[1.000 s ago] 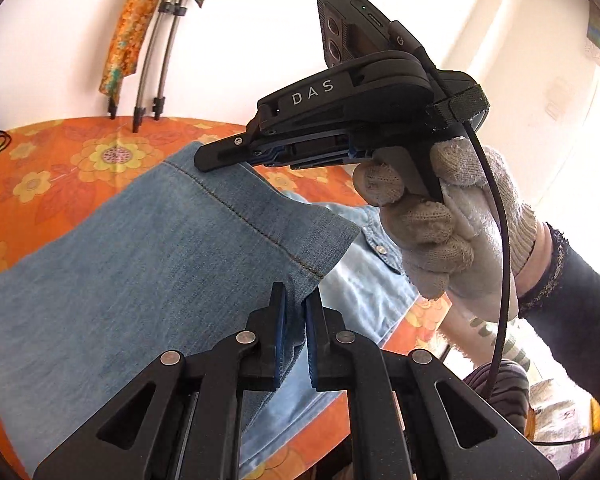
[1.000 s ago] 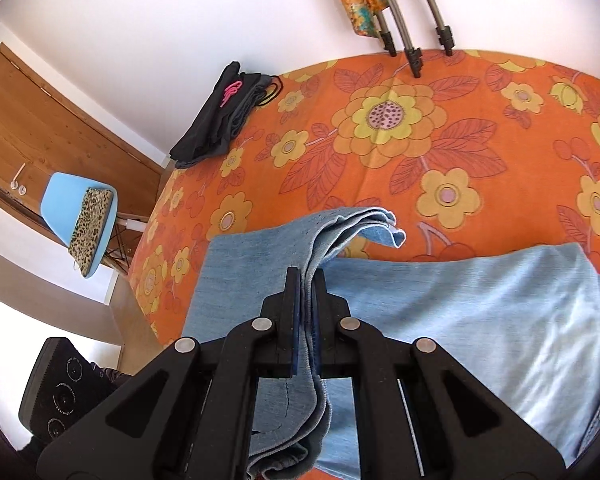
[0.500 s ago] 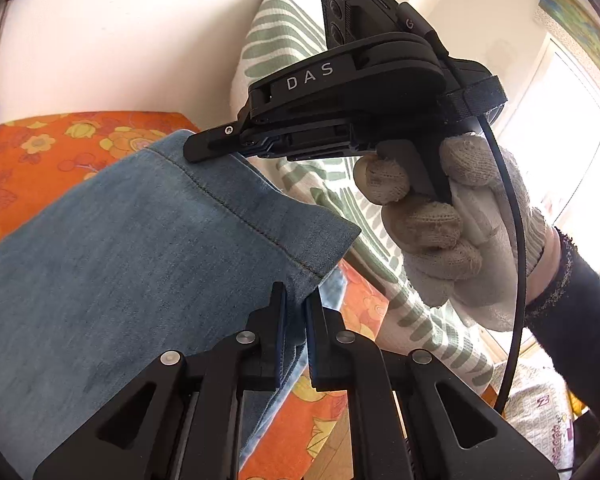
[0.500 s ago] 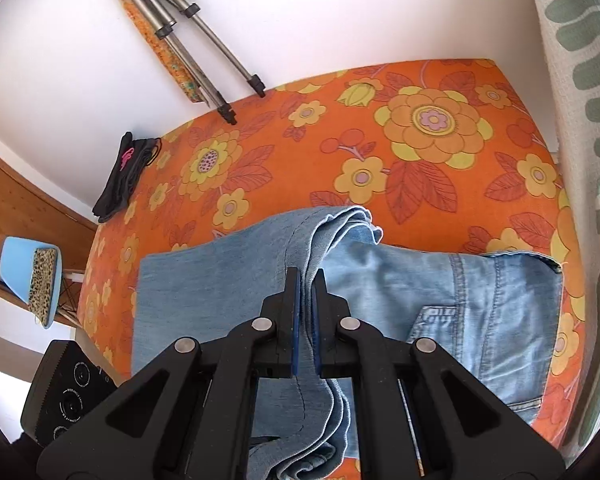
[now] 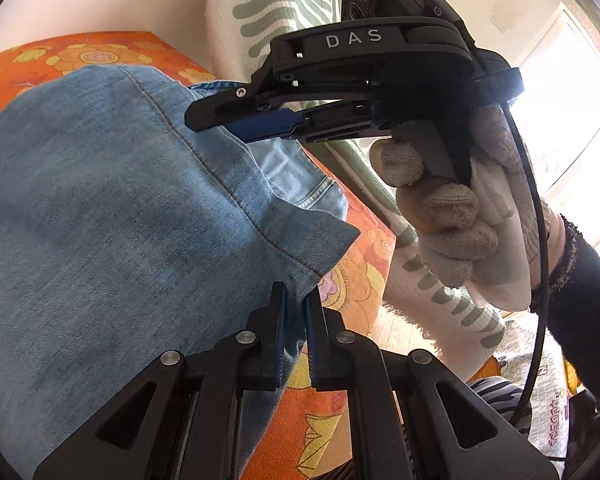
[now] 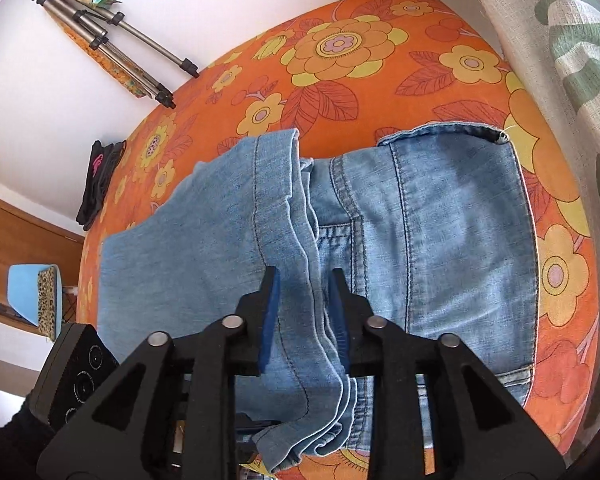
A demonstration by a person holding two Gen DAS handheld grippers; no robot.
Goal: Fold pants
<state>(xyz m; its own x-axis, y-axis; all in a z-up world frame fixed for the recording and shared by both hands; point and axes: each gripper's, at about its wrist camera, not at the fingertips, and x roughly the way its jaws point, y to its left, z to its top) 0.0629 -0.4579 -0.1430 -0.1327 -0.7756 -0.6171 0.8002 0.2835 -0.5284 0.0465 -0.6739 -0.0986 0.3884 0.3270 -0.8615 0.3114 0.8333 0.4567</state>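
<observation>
Light blue denim pants [image 6: 440,232] lie on the orange flowered bed. Their leg hems [image 6: 260,208] are folded over towards the waist and back pocket. My left gripper [image 5: 296,300] is shut on a corner of the leg hem [image 5: 300,248]. My right gripper [image 6: 302,280] has its jaws parted, and the hem edges hang loosely between them. In the left wrist view the right gripper [image 5: 236,120] shows from the side, held in a gloved hand [image 5: 452,216] above the denim.
The orange flowered bed [image 6: 360,64] carries a black garment [image 6: 98,176] at its far side. A tripod [image 6: 120,48] leans on the white wall. A green-patterned curtain [image 6: 572,40] hangs on the right. A blue chair [image 6: 36,292] stands on the left.
Both grippers have carried the leg hems across the bed towards the waist end. The right gripper's jaws have opened from shut on the hem. The left gripper stays shut on its corner.
</observation>
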